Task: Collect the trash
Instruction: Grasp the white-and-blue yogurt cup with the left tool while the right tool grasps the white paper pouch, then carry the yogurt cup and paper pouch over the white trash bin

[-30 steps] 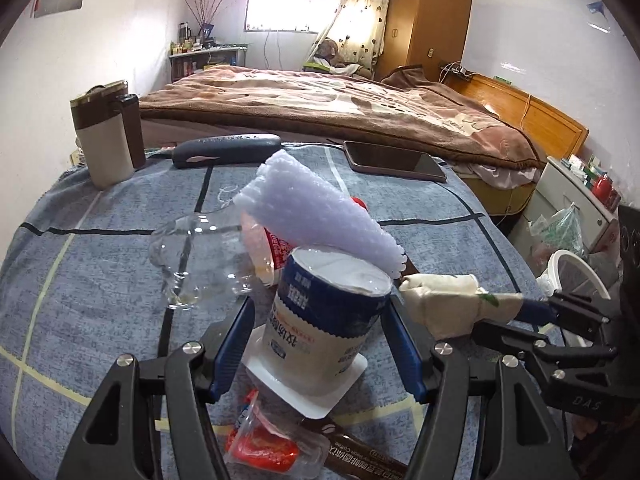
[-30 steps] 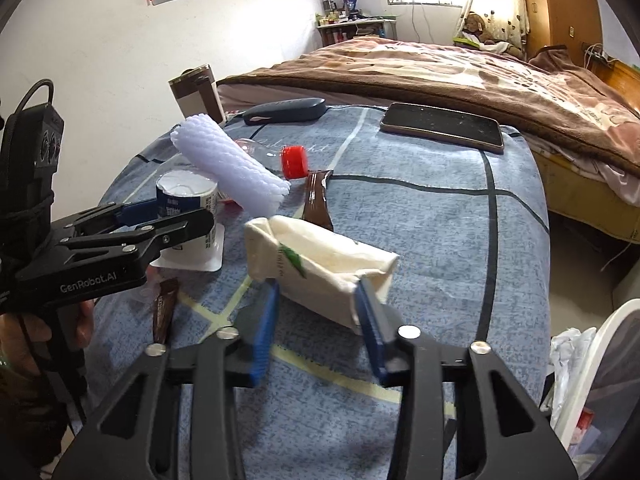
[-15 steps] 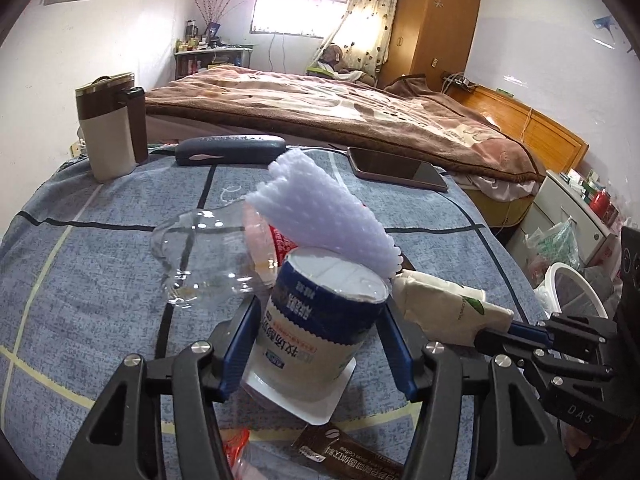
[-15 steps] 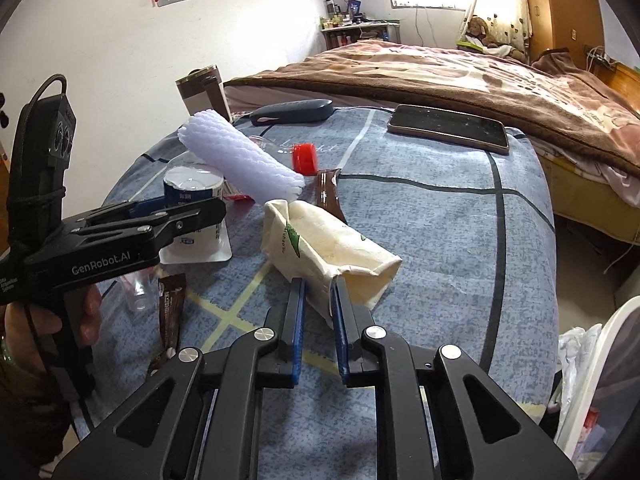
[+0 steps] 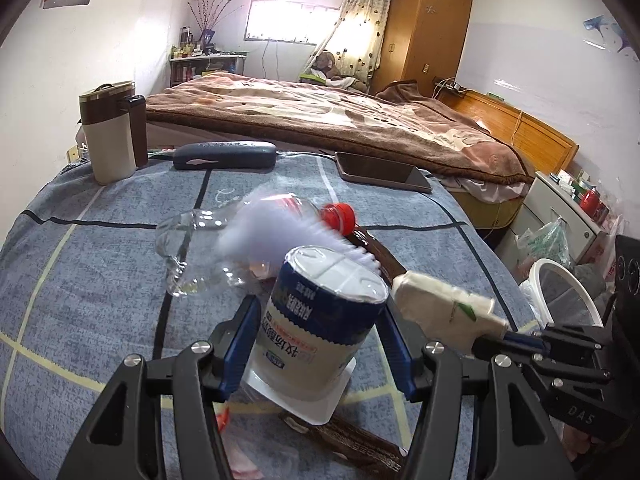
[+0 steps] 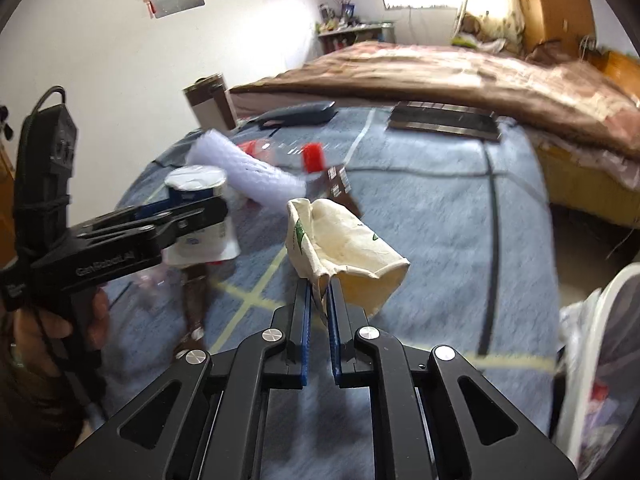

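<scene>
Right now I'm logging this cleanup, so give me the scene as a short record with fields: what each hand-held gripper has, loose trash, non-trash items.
left hand-held gripper: shut on the blue-and-white cup, which sits upside down on its lid
right hand-held gripper: shut on the crumpled cream paper cup, lifted off the cloth
loose trash: clear plastic bottle with red cap, white foam sleeve, brown wrapper
non-trash items: thermos, dark glasses case, tablet
surface: blue checked cloth
</scene>
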{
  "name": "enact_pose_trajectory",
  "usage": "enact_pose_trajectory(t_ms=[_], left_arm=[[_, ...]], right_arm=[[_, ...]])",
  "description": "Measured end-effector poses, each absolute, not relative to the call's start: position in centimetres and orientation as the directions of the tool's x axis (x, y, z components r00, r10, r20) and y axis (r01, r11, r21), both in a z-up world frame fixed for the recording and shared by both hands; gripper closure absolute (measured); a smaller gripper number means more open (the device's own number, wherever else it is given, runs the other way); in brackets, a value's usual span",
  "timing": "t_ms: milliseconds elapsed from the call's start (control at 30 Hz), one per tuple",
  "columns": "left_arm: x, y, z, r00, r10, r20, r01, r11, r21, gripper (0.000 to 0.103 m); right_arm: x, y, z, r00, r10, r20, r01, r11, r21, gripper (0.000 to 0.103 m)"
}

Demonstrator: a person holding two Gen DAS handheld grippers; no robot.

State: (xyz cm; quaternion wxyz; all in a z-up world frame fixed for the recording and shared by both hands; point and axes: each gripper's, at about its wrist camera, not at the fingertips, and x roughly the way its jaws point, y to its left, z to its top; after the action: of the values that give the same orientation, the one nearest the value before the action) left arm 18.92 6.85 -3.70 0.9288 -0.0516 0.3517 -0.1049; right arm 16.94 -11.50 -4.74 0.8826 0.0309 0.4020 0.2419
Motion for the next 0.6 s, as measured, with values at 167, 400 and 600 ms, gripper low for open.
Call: enact_pose_trajectory(t_ms=[167,400,600], left_arm=[[18.9,7.0,-3.8,0.727,-0.234,-0.645,0.156,0.972,-0.177,0.042],[18.7,7.1,-3.7,0.728,-0.235,-0.644,0.156,0.971,-0.179,0.042],[18.8,6.9,-3.8,0.723,-0.239,-0.649,0.157,0.971,-0.183,0.042]], right_arm=[[16.6,-11.4,-4.6,0.578,0.43,-0.694,-0.4,0.89,0.218,0.087],[17.1,-10.8,-4.1,0.616,0.388,-0.685,-0.432,0.894,0.118,0.058],[18.8,-9.9,-5.0,0.564,0.418,-0.712,-0.464,0.874,0.145,0.058]])
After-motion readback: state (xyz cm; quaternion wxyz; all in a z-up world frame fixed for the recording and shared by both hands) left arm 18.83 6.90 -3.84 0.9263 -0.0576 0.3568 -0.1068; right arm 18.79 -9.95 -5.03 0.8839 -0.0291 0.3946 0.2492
